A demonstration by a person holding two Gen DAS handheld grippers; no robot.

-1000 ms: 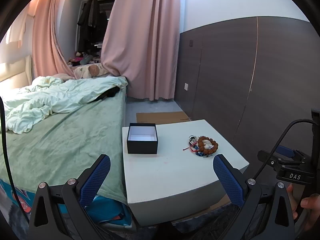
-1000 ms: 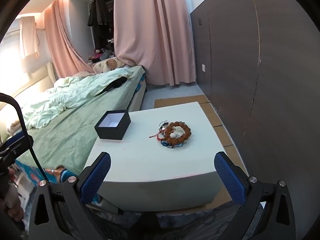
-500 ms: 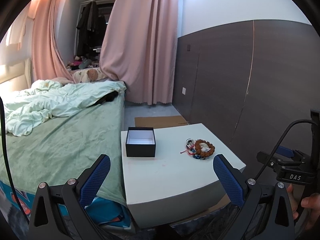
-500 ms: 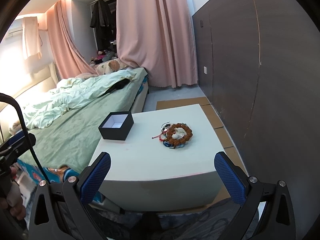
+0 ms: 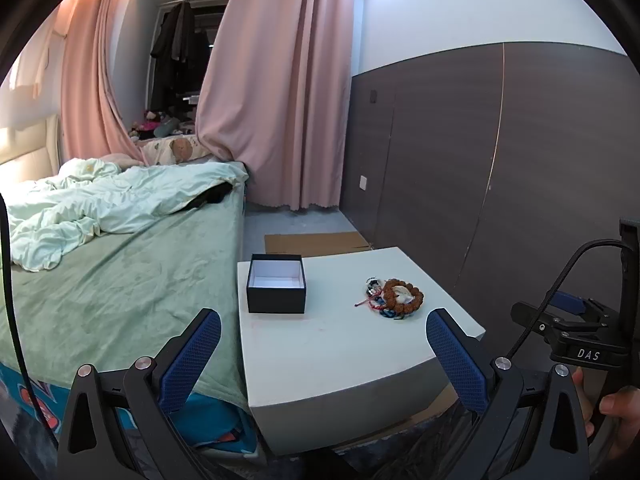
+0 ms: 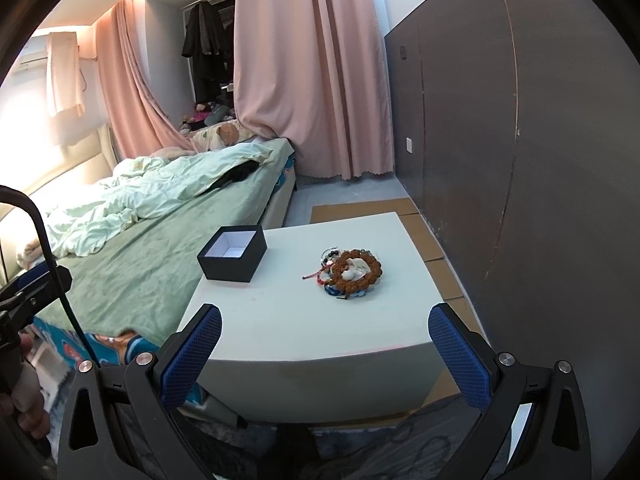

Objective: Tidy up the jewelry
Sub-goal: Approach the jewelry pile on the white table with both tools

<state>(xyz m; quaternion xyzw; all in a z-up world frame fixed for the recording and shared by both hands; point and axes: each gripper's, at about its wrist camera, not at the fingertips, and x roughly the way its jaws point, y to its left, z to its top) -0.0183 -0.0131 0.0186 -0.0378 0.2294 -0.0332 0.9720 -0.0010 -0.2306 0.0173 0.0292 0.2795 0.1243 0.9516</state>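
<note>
The right gripper is held short of the near edge of the white table, its blue-padded fingers spread wide with nothing between them; it faces the jewelry pile, which suggests it is lined up for the first pick. The left gripper is likewise spread wide and empty, hanging off the table's near corner and aimed more toward the black box. That box sits open, its white inside bare, on the bed-side part of the table, well apart from the pile, so it reads as the place the pieces are meant to go. The pile lies on the wall-side part: a brown bead bracelet rests on top of thinner strings and cords, red and blue among them, tangled beneath it. None of it has reached the box yet.
</note>
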